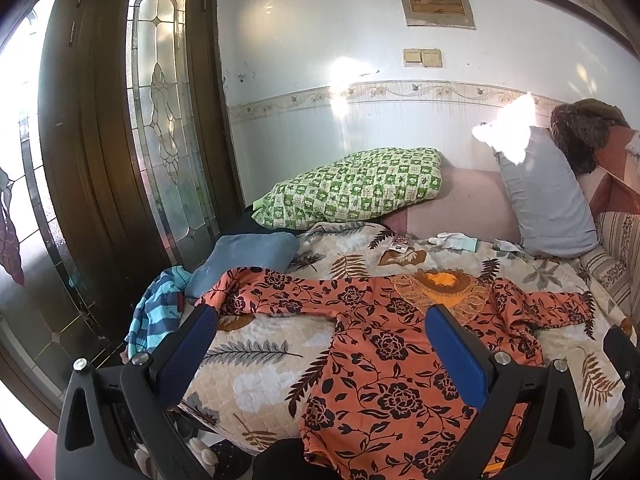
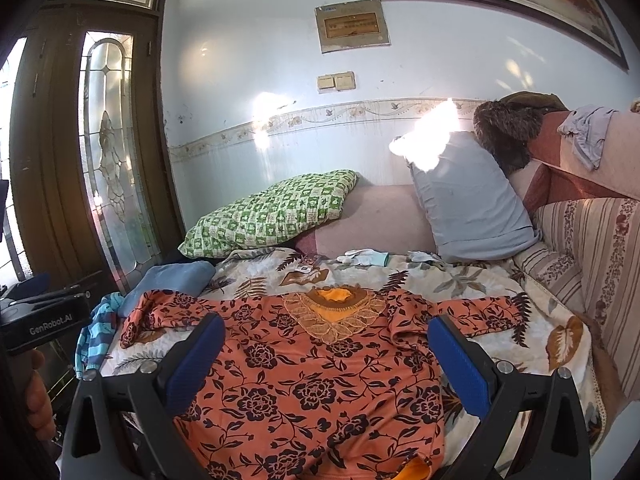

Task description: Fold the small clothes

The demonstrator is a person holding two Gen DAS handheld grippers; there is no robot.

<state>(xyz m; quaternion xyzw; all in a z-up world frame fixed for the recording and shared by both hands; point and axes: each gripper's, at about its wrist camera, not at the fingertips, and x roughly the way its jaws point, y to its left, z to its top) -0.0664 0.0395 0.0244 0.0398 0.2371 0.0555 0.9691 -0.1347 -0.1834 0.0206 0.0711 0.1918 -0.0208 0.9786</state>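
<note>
— Left wrist view: orange floral garment (image 1: 384,364) spread flat on the leaf-print bed cover (image 1: 256,364), neck (image 1: 440,280) at the far end, hem toward the near edge. Long axis near to far?

— Yes, body near to far, sleeves out left and right across the bed. Left sleeve (image 1: 272,288) ending just beside the blue folded cloth (image 1: 244,256); striped blue garment (image 1: 160,312) bunched at the left bed edge.

— Left gripper (image 1: 320,344)?

— Fingers (image 1: 188,356) spread wide, holding nothing, hovering over the near left part of the garment.

— Right wrist view?

— Same garment (image 2: 304,384), collar far, centred between the blue pads. Right gripper (image 2: 326,356) also wide apart, empty, above the chest area.

— Farther back?

— Green checked pillow (image 2: 272,212) far left, grey pillow (image 2: 472,200) far right against the sofa back.
</note>
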